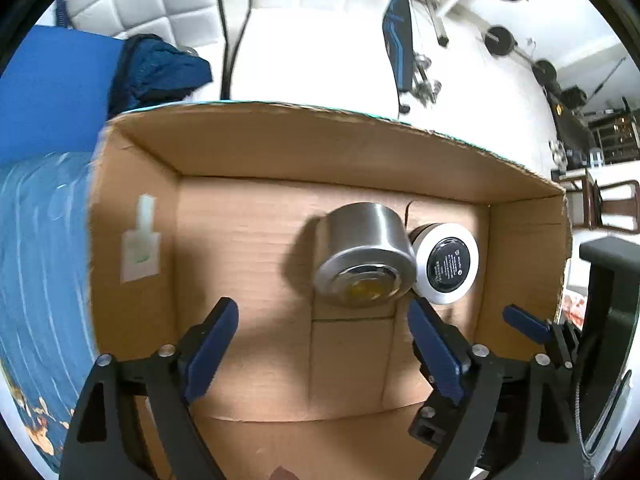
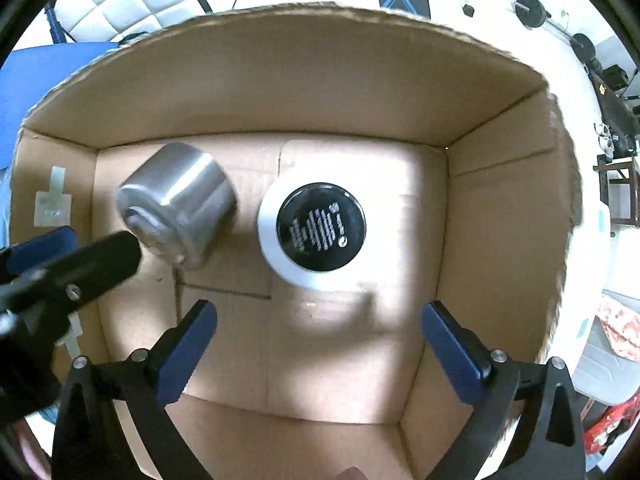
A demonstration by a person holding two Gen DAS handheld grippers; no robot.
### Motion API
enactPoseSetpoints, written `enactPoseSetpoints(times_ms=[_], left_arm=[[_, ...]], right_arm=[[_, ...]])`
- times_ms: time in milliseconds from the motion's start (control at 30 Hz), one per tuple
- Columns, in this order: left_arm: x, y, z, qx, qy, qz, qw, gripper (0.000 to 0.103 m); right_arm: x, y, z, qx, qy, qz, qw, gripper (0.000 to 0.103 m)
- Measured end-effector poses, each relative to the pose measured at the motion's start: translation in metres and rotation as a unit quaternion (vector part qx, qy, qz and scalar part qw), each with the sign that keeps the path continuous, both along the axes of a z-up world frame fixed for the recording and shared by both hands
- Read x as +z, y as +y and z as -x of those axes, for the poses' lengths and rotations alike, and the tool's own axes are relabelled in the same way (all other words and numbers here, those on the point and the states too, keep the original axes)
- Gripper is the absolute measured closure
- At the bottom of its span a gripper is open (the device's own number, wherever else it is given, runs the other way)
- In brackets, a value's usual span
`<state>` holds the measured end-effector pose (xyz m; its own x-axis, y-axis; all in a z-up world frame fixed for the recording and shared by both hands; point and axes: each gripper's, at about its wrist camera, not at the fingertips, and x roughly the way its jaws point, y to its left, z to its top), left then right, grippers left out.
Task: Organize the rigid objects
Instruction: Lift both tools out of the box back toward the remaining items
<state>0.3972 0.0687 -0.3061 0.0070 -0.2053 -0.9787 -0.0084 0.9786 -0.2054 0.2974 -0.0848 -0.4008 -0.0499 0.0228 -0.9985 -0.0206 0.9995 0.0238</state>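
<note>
A silver metal tin (image 1: 362,256) lies tilted on the floor of an open cardboard box (image 1: 280,152). A white container with a black round base (image 1: 448,264) sits right beside it, touching or nearly so. My left gripper (image 1: 324,340) is open and empty, above the box floor just in front of the tin. In the right wrist view the tin (image 2: 180,204) is at left and the white container (image 2: 316,236) is central. My right gripper (image 2: 320,340) is open and empty just in front of the white container. The left gripper's fingers (image 2: 80,264) show at the left.
The cardboard box walls (image 2: 500,184) rise on all sides. A white taped tab (image 1: 140,240) sticks to the left wall. A blue mat (image 1: 40,240) and dark blue cloth (image 1: 160,68) lie left of the box. Exercise weights (image 1: 500,40) stand at the far right.
</note>
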Motion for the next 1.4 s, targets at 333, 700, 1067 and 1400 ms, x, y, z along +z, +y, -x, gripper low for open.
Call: enactPoseSetpoints(times_ms=[333,700,1067,1400], left_arm=[[0.034,0.021,0.039,0.020,-0.066,-0.016,0.9975,0.006],[0.105,0.020,0.112,0.013,-0.178,-0.075,0.9811,0.006],[0.175,0.016,0.182,0.007,-0.249,-0.070,0.9658,0.006],[0.134,0.034,0.234,0.031,-0.195,-0.078,0.9772,0.006]], right_arm=[[0.046,0.005,0.064,-0.012,-0.055,0.006,0.998,0.000],[0.143,-0.001,0.091,-0.026,-0.158,0.016,0.987,0.000],[0.219,-0.005,0.160,-0.016,-0.230,0.005,0.973,0.000],[0.172,-0.019,0.219,-0.009,-0.153,-0.026,0.988,0.000]])
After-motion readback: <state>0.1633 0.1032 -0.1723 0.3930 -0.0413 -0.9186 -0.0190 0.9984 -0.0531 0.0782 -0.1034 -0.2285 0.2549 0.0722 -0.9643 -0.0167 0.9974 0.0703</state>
